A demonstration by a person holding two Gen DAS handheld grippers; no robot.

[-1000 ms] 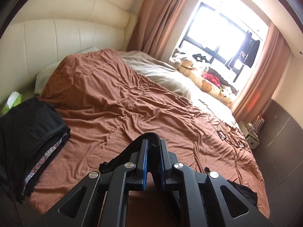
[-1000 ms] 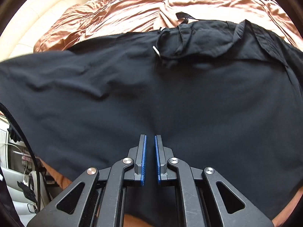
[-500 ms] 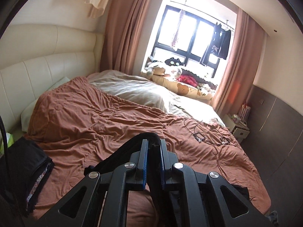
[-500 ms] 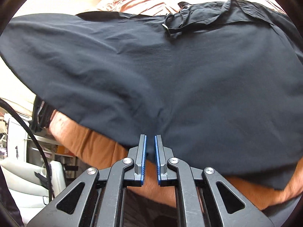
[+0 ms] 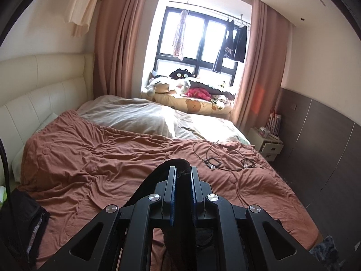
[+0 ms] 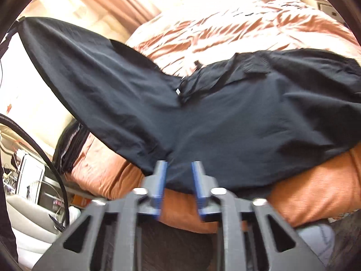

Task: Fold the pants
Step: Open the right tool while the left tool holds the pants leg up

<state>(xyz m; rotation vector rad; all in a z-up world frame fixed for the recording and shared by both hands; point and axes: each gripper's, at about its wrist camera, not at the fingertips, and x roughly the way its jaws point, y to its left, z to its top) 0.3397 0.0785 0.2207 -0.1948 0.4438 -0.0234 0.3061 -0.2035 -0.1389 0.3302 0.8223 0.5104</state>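
Observation:
The black pants (image 6: 225, 117) lie across the near edge of the bed on the rust-brown cover, waistband and drawstring toward the far side. One side of them is lifted high toward the upper left of the right wrist view. My left gripper (image 5: 183, 176) is shut on a black fold of the pants (image 5: 176, 163) and holds it up above the bed. My right gripper (image 6: 178, 169) has its jaws parted, its blue pads at the near hem of the pants; the view is blurred.
A rust-brown cover (image 5: 101, 158) spreads over the bed, with a grey blanket (image 5: 135, 115) beyond. A stack of folded dark clothes (image 5: 24, 216) sits at the bed's left edge. Cables and earphones (image 5: 225, 162) lie on the right. A nightstand (image 5: 268, 144) stands by the wall.
My left gripper has risen and tilted up with the pants fold, so the window now fills the view. My right gripper has opened and drawn back toward the bed edge.

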